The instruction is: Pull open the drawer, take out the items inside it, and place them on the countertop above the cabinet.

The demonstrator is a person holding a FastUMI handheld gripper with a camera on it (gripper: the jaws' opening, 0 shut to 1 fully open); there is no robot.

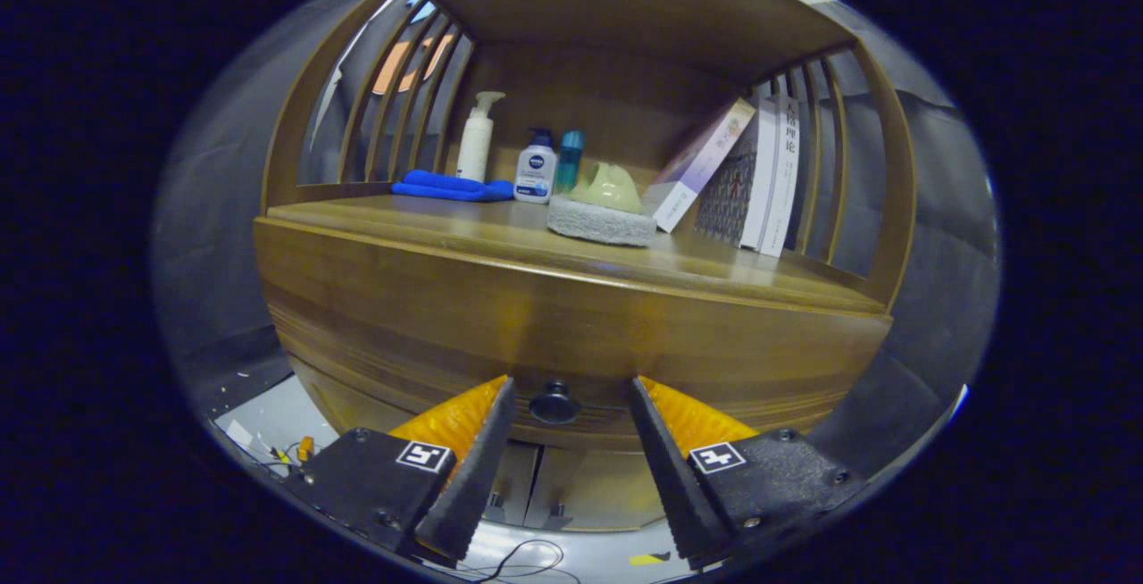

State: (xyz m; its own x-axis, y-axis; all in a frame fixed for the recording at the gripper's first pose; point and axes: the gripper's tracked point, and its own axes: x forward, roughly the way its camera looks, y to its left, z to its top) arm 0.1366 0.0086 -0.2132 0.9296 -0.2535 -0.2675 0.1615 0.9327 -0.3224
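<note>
Drawer (571, 334) closed, knob (554, 405) between the spread tool (571, 396) fingers.

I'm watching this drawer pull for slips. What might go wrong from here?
1. The gripper is open with the small round knob between its fingers, nearer the left one; closing off-centre might let it slip out.
2. The sponge and the leaning books sit on the countertop right above; a hard jerk on the drawer may topple them.
</note>
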